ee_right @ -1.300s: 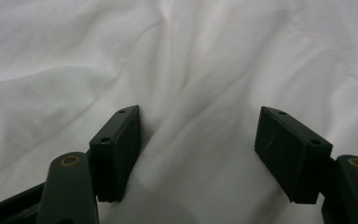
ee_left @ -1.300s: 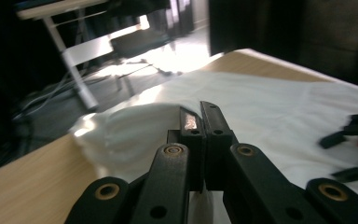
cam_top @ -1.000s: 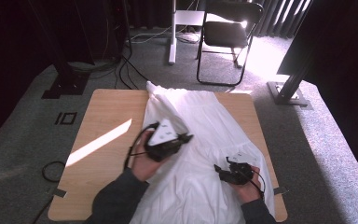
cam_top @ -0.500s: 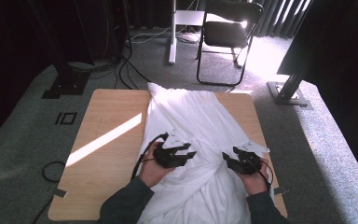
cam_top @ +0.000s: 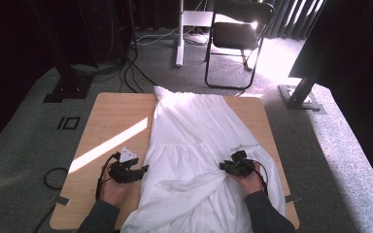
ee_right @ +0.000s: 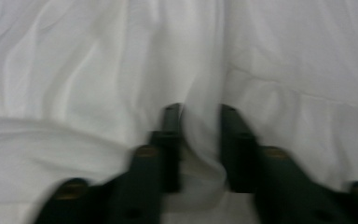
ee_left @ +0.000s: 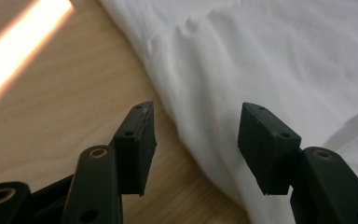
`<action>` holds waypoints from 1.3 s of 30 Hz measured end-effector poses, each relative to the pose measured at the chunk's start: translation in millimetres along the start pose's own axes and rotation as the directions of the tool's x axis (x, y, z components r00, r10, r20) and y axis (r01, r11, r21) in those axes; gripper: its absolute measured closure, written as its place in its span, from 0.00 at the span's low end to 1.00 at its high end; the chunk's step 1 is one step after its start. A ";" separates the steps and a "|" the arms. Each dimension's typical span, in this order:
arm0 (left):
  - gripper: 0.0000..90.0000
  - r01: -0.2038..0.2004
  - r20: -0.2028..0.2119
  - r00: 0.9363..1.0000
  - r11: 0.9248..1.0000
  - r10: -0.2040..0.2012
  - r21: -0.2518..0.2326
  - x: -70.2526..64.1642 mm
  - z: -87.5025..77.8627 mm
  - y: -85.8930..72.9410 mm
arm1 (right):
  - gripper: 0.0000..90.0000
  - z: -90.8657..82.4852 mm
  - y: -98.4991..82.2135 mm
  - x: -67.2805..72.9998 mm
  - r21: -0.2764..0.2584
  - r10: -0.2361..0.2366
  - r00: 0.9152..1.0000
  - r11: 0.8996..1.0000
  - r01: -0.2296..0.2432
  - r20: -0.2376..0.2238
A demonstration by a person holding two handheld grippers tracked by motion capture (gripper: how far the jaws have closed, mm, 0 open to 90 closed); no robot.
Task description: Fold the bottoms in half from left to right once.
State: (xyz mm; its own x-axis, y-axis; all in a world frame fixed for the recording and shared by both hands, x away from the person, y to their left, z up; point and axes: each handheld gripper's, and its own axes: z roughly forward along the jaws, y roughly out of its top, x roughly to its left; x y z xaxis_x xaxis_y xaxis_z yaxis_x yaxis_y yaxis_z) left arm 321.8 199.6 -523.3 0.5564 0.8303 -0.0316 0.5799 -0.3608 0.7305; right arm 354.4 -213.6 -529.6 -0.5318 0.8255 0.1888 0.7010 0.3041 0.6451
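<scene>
We are finding no readable text, labels, brand marks, numbers or signs in any of the views.

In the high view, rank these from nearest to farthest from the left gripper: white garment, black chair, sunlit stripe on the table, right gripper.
1. White garment, its edge just right of the left gripper.
2. Sunlit stripe, just beyond, on the wood.
3. Right gripper, across the cloth.
4. Black chair, on the floor past the table's far edge.
</scene>
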 end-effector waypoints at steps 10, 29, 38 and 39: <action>0.48 -0.025 0.025 0.999 0.997 0.026 -0.068 -13.9 2.4 -1.1 | 0.99 -111.3 31.4 12.5 -0.401 -0.054 0.976 0.906 0.137 0.210; 0.31 -0.105 0.167 0.981 0.994 0.099 0.027 -95.9 69.5 19.8 | 0.94 -38.4 -34.3 -108.7 -0.054 0.084 0.899 0.996 -0.067 0.429; 0.98 -0.143 0.067 0.988 0.989 0.140 0.039 -84.7 60.0 19.0 | 0.96 -35.1 -40.4 -106.7 -0.050 0.090 0.903 0.996 -0.076 0.420; 0.99 -0.131 0.023 0.991 0.990 0.130 0.046 -75.1 55.5 16.4 | 0.97 -35.5 -41.3 -105.1 -0.054 0.092 0.905 0.996 -0.077 0.414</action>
State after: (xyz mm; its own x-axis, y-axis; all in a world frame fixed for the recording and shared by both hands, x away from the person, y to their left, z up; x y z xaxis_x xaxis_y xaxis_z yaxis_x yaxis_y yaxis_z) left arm 322.6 107.8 -546.8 0.6408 0.7662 0.0475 0.5289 -0.4855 0.6961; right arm 364.4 -329.8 -549.7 -0.2200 0.9725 -0.0762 0.7129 0.2136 0.6680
